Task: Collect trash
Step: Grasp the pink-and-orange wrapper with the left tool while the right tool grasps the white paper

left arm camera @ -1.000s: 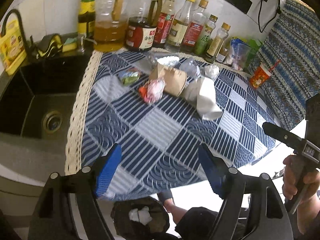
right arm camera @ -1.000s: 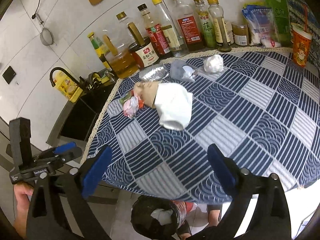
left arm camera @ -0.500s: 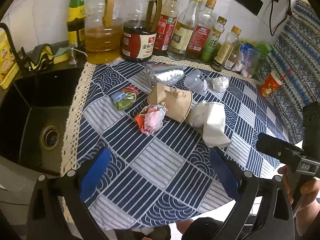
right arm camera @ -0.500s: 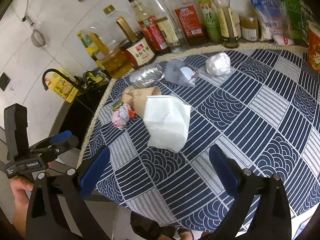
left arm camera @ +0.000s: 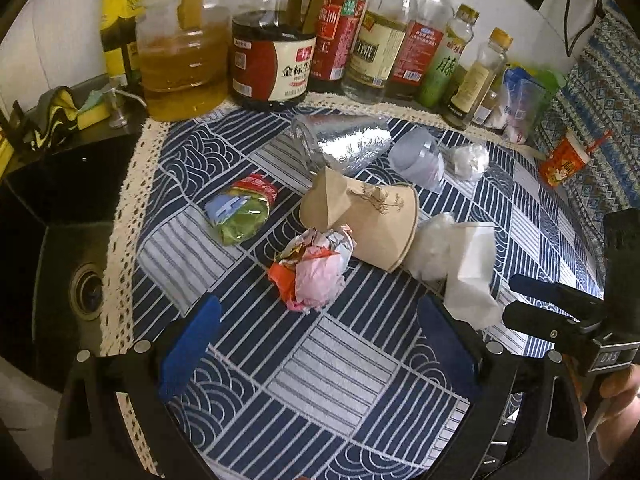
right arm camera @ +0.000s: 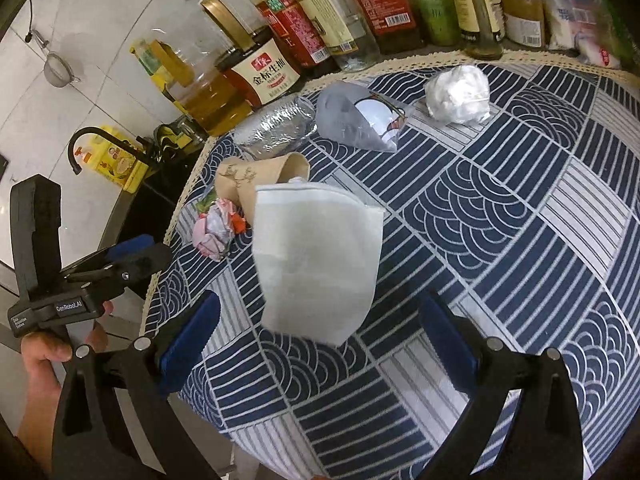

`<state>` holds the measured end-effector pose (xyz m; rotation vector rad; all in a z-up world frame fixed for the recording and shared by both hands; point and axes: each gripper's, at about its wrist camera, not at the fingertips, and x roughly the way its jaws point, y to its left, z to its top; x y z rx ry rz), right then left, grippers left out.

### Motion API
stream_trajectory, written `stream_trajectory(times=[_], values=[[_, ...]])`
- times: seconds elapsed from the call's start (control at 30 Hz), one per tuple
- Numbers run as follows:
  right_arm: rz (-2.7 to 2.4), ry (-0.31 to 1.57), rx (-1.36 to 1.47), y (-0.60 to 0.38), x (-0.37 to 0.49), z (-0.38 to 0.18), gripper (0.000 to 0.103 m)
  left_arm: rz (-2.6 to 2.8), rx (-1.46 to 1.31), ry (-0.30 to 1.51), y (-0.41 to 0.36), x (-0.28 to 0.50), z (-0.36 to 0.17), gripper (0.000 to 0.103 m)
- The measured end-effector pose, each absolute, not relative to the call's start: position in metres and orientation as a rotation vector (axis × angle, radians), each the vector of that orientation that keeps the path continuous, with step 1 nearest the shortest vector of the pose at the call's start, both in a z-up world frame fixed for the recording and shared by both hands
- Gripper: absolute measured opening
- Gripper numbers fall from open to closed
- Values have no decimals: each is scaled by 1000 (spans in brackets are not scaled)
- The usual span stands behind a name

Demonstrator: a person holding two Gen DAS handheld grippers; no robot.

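The crumpled pink-and-orange paper wrapper [left arm camera: 314, 270] lies on the desk just ahead of the wide-open, empty left gripper [left arm camera: 316, 348], nearer than the equally open, empty right gripper [right arm camera: 318, 346].

We've moved both open grippers in over the tablecloth [left arm camera: 328, 364]: left gripper [left arm camera: 316, 332] nearer the crumpled wrapper [left arm camera: 316, 268], right gripper [right arm camera: 320, 332] nearer the white napkin [right arm camera: 316, 264].

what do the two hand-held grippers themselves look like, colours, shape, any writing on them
Both are matte black plastic frames with two fingers that carry blue pads and round silver bolts at the joints. The left hand-held gripper has a tall black block and a white "GenRobot.AI" label on its body, seen from the right wrist view. The right hand-held gripper has a partly readable "DAS" marking. No sleeves or cables show.
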<state>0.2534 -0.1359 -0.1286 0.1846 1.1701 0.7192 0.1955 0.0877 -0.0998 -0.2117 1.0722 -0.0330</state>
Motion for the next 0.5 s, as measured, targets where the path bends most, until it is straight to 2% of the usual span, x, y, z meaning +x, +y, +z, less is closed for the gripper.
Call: stream_trajectory(times=[0.2, 0.27, 0.4, 0.5], values=[[727, 1187, 186, -130, 262, -141, 98, -28, -200, 1091, 87, 213, -113, 94], [732, 1190, 186, -128, 264, -143, 98, -32, -195, 1096, 87, 218, -116, 88], [735, 1192, 189, -127, 264, -145, 98, -49, -159, 1118, 82, 226, -124, 88], [739, 1192, 180, -124, 265, -147, 98, -54, -141, 1132, 80, 229, -130, 83]])
